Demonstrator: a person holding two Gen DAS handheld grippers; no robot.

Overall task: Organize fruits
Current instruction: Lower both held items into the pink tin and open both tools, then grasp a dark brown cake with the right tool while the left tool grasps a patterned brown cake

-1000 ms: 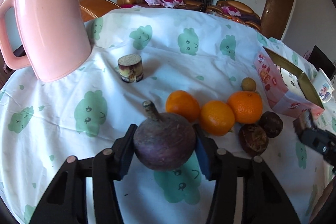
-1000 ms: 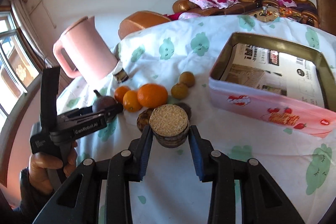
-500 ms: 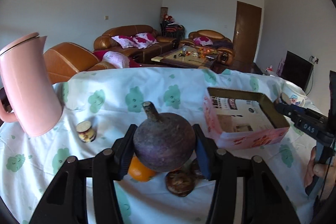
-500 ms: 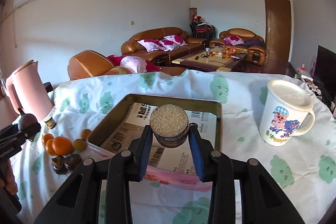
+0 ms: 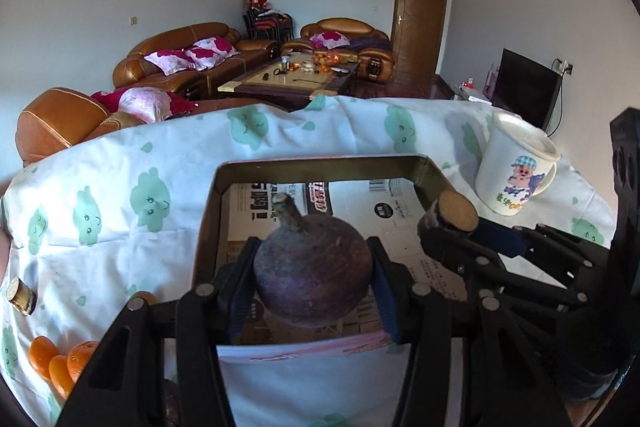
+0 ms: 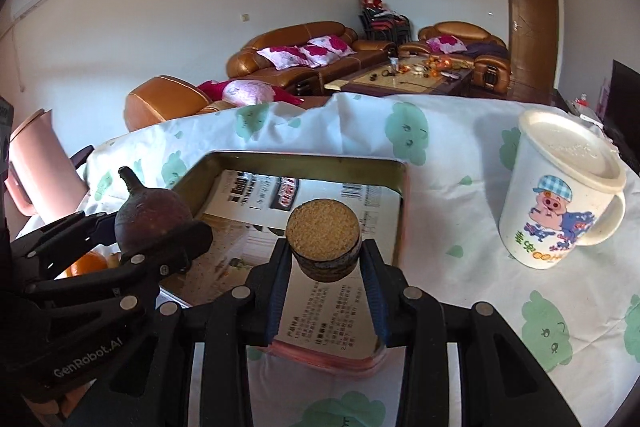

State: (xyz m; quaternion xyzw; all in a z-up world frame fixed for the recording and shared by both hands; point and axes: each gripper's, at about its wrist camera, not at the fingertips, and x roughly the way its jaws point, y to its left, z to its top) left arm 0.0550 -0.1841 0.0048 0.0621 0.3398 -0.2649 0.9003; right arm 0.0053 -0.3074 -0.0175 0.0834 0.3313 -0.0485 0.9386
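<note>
Plainly, "GenRobot.AI" marks the left tongs gripping a mangosteen.

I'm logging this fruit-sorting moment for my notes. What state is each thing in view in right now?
Left gripper: shut on the dark purple round mangosteen, over the tin.
Right gripper: shut on the short cut sugarcane piece, over the tin.
Pink rectangular tin box: open, paper-lined, no fruit seen inside.
White cartoon-pig mug: upright, lid on.
Orange tangerines: on the tablecloth, outside the tin.
</note>
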